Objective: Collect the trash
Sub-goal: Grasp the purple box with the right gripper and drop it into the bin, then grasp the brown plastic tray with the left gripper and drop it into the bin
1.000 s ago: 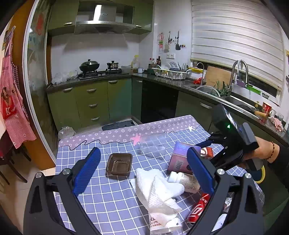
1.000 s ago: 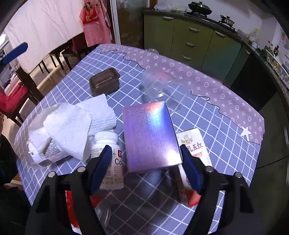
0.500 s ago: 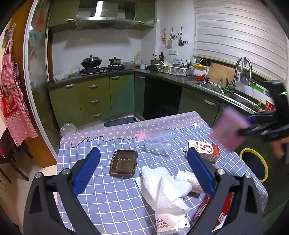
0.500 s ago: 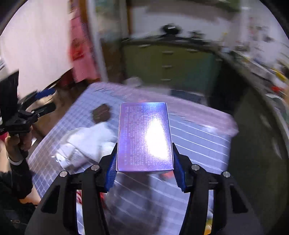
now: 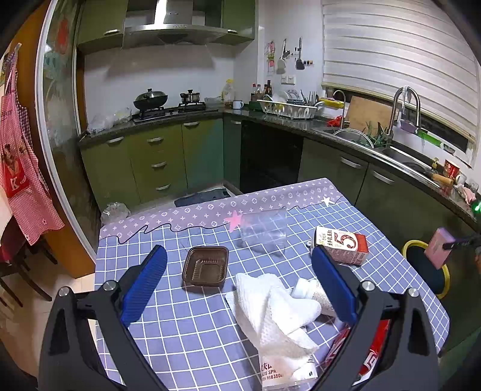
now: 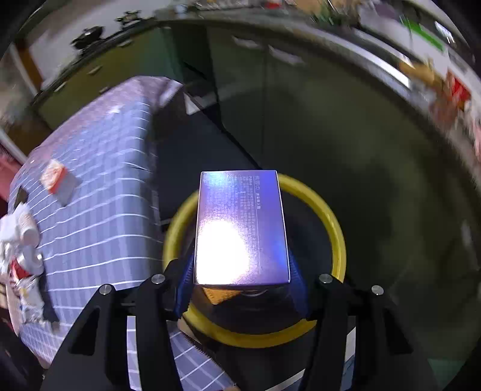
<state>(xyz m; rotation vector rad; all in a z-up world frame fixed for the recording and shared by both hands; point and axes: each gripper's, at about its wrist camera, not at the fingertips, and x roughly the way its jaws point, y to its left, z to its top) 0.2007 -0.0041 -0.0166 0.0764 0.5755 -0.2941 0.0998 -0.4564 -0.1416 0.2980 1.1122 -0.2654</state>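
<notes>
Beside the checked blue table (image 5: 192, 324), the right claw (image 6: 240, 270) grips a shiny purple box (image 6: 240, 228) above a yellow-rimmed bin (image 6: 333, 228), while the left claw (image 5: 237, 279) hangs wide open, empty

You are facing an L-shaped kitchen: green cabinets (image 5: 156, 162) are running under a dark counter (image 5: 300, 124), a steel hood (image 5: 174, 24) is hanging over the stove (image 5: 168, 109), and white blinds (image 5: 399, 57) are covering the window above the sink (image 5: 399, 153). A red checked apron (image 5: 21, 168) is hanging at left. The surface (image 5: 195, 327) is wearing a blue grid cloth.
</notes>
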